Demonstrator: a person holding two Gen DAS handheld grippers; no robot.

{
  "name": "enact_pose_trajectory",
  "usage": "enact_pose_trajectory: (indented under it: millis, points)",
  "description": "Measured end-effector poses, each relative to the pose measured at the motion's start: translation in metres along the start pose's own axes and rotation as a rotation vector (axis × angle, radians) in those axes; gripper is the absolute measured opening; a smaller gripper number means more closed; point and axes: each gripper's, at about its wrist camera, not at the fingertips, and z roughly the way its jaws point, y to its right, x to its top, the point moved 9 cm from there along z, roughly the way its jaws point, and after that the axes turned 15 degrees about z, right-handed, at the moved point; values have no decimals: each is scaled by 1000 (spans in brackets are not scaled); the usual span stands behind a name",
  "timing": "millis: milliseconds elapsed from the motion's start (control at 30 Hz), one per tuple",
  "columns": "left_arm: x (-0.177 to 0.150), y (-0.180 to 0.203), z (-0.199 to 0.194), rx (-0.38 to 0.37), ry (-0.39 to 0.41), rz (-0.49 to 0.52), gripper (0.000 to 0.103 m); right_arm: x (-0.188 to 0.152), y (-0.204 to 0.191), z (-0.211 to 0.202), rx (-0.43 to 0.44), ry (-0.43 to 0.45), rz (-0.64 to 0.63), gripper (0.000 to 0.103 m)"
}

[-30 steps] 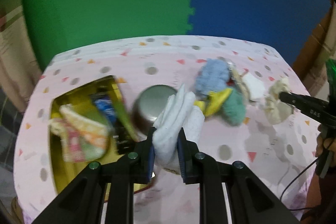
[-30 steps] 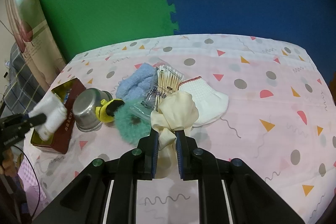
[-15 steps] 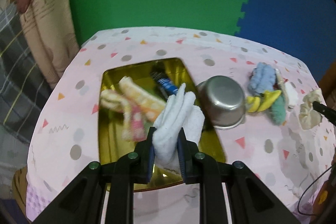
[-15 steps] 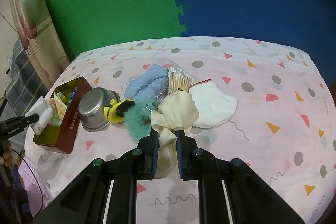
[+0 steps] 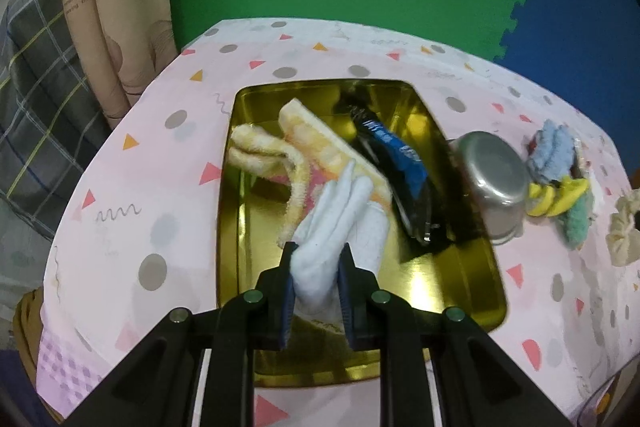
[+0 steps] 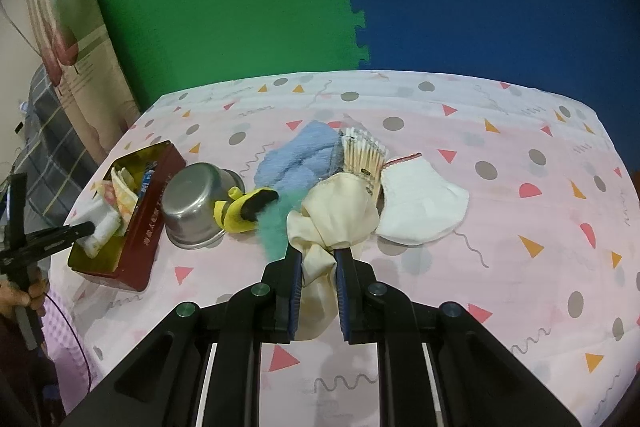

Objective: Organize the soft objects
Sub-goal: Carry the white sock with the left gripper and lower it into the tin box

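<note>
My left gripper (image 5: 316, 261) is shut on a white folded sock (image 5: 340, 227) and holds it over the open gold-lined tin (image 5: 472, 279). A yellow and pink striped cloth (image 5: 304, 143) and a dark blue packet (image 5: 396, 163) lie inside the tin. In the right wrist view the tin (image 6: 136, 239) shows its red side at the table's left, with the left gripper (image 6: 86, 227) and the sock (image 6: 100, 227) above it. My right gripper (image 6: 316, 259) is shut on a cream scrunchie (image 6: 336, 215), above the cloth pile.
An upturned steel pot (image 6: 194, 205) stands beside the tin. To its right lie a yellow and black sock (image 6: 244, 209), a green fluffy piece (image 6: 276, 231), a blue fluffy cloth (image 6: 296, 159), cotton swabs (image 6: 360, 157) and a white cloth (image 6: 420, 203). A hand (image 6: 24, 297) holds the left gripper.
My left gripper has carried the white sock leftward from beside the pot to above the tin and lower. The right gripper, still shut on the scrunchie, has shifted slightly.
</note>
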Motion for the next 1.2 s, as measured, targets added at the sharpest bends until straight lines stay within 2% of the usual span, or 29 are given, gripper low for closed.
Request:
enact_pose_trajectory:
  millis: [467,700,800,933,1200]
  points:
    - [5,-18,19,56,-17,8,22,-9,-20,4,7,-21,-31,14]
    - [4,-21,21,53,-22,3,22,-12,-33,9,11,-32,-49,14]
    - [3,-23,22,62,-30,7,25,-14,-39,10,14,-36,-57,14]
    - [1,-26,21,58,-34,-7,35,-17,-48,13,19,-43,-68,14]
    - [-4,-27,12,67,-18,4,36,-22,-69,18,34,-56,-99,14]
